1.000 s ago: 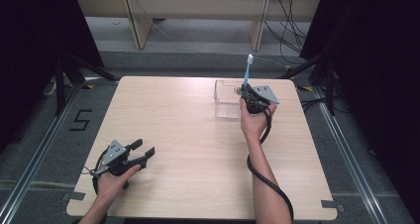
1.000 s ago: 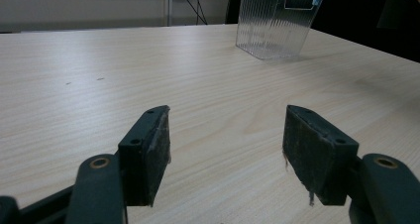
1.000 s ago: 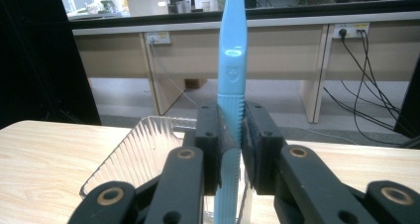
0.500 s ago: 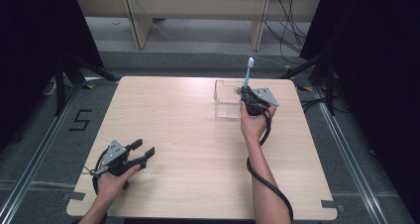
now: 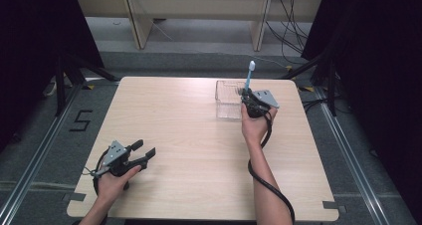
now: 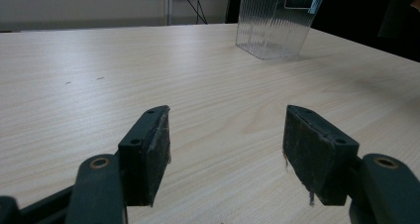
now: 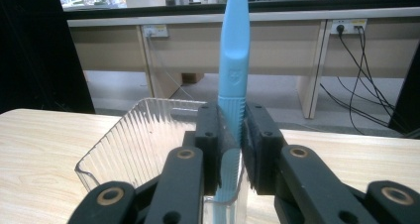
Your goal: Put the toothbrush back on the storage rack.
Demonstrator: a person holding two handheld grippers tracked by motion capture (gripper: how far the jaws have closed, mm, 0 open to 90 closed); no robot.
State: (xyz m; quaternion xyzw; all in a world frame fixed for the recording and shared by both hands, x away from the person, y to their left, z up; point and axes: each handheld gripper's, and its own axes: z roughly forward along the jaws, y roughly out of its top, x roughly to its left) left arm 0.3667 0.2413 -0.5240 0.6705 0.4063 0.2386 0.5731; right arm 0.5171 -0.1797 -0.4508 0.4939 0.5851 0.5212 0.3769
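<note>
The clear ribbed container [image 5: 230, 101] stood on the table [image 5: 199, 135] toward its far edge, right of the middle, and everything else could be placed from it. Just beside the container's right end, the person's right hand [image 5: 255, 127] held the right claw [image 5: 247, 96] up off the wood, clenched on a light blue toothbrush [image 5: 249, 78]. The toothbrush stood nearly upright, its white head at the top, well above the container's rim. In the right gripper view the two black pads [image 7: 211, 135] pressed on the ribbed lower part of the handle [image 7: 233, 75], and the bottom end of the brush reached down inside the container's near corner [image 7: 225, 194], seen through the clear wall. Whether that end touched the bottom I could not tell.

Well apart from the container, near the table's front left corner, the left hand [image 5: 113, 181] rested low with the left claw [image 5: 143, 152] released, its jaws spread wide and grasping nothing. In the left gripper view bare wood showed between the pads [image 6: 151, 149], and the container [image 6: 273, 21] stood far off at the upper right. A black cable [image 5: 263, 177] trailed from the right claw down along the forearm.
</note>
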